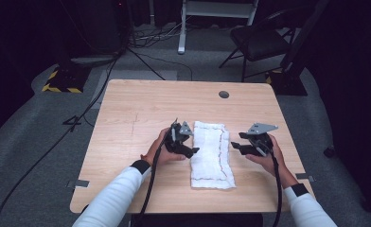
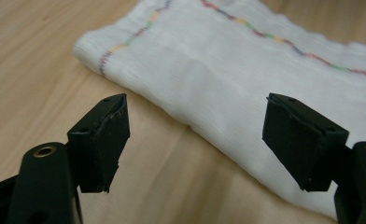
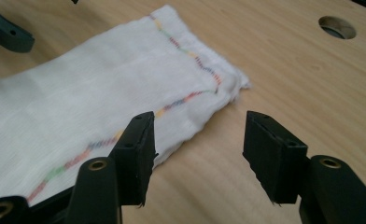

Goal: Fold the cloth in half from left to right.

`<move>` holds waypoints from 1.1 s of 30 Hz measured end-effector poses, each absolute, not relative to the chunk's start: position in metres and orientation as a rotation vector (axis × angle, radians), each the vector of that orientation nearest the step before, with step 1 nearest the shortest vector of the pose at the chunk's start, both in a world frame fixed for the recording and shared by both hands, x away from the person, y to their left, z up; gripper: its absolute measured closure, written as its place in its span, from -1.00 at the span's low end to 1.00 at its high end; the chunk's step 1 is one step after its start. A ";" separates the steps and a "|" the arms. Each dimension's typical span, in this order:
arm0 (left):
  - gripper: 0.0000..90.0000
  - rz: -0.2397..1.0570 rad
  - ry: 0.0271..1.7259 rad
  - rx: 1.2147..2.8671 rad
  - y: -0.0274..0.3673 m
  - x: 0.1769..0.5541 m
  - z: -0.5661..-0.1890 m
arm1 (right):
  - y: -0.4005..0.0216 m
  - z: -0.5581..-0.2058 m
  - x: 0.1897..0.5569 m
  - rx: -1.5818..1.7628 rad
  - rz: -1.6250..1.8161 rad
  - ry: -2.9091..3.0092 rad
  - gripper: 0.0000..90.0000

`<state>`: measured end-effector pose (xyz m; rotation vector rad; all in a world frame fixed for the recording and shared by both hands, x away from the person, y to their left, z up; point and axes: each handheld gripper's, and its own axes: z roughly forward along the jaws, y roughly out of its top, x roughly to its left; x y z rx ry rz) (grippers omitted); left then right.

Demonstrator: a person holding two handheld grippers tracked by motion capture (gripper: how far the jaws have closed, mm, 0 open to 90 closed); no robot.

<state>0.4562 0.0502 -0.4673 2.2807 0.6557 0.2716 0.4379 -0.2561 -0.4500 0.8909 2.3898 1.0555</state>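
My left gripper sits at nine o'clock of the folded white cloth, jaws spread wide, holding nothing, just beside its long edge. My right gripper sits at three o'clock, also wide and empty. The cloth lies flat mid-table, bare wood all round; a round hole lies toward twelve.

No readable text, label, brand or number appears anywhere.
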 end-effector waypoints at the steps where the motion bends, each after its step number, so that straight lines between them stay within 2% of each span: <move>1: -0.48 0.272 0.658 2.285 0.048 0.463 -0.468 | -0.254 -0.450 0.445 0.907 1.065 2.387 -0.01; 8: -0.49 0.301 0.745 2.272 0.033 0.499 -0.477 | -0.238 -0.461 0.480 0.957 1.041 2.394 0.00; 16: -0.49 0.348 0.815 2.296 0.021 0.521 -0.488 | -0.218 -0.475 0.503 0.969 0.981 2.426 0.00; 25: -0.52 0.252 0.874 2.248 0.021 0.531 -0.497 | -0.215 -0.490 0.518 1.074 0.985 2.449 -0.02; 27: -0.51 0.249 0.859 2.254 0.022 0.531 -0.497 | -0.216 -0.492 0.520 1.104 1.014 2.465 0.09; 29: -0.43 0.236 0.842 2.258 0.022 0.530 -0.496 | -0.217 -0.492 0.520 1.106 1.026 2.472 0.17; 31: -0.22 0.220 0.819 2.267 0.021 0.529 -0.495 | -0.217 -0.491 0.520 1.092 1.034 2.493 0.31; 33: 0.08 0.197 0.799 2.285 0.020 0.529 -0.492 | -0.216 -0.490 0.519 1.084 1.038 2.508 0.47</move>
